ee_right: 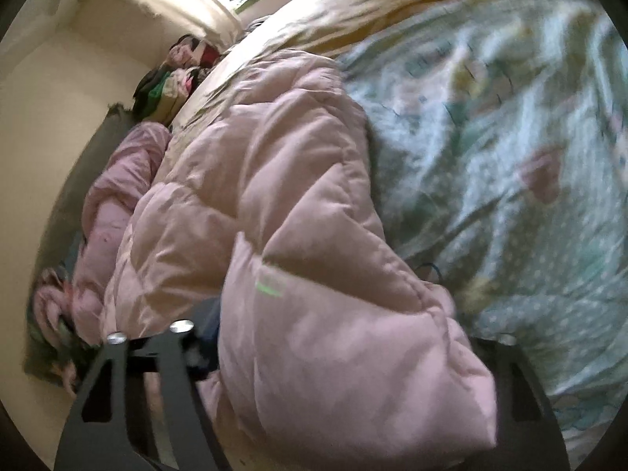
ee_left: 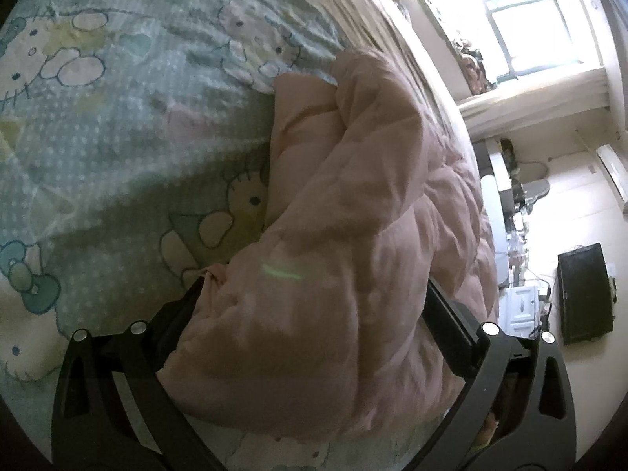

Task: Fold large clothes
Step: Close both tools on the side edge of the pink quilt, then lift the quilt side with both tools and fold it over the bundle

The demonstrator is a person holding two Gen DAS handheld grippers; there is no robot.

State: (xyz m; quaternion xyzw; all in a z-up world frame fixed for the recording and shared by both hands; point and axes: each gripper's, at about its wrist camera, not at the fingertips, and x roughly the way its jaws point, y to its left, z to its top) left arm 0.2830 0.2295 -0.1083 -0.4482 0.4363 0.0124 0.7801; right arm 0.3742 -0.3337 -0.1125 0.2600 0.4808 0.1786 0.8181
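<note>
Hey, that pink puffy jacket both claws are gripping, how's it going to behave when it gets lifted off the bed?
The pink puffy jacket probably sags between grips; it already slumps in soft folds. Its quilted bulk suggests lightness for its size. The sheen hints it may slip.

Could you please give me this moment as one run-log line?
left gripper: shut on pink coat | right gripper: shut on pink coat | coat bunched on bedsheet
</note>
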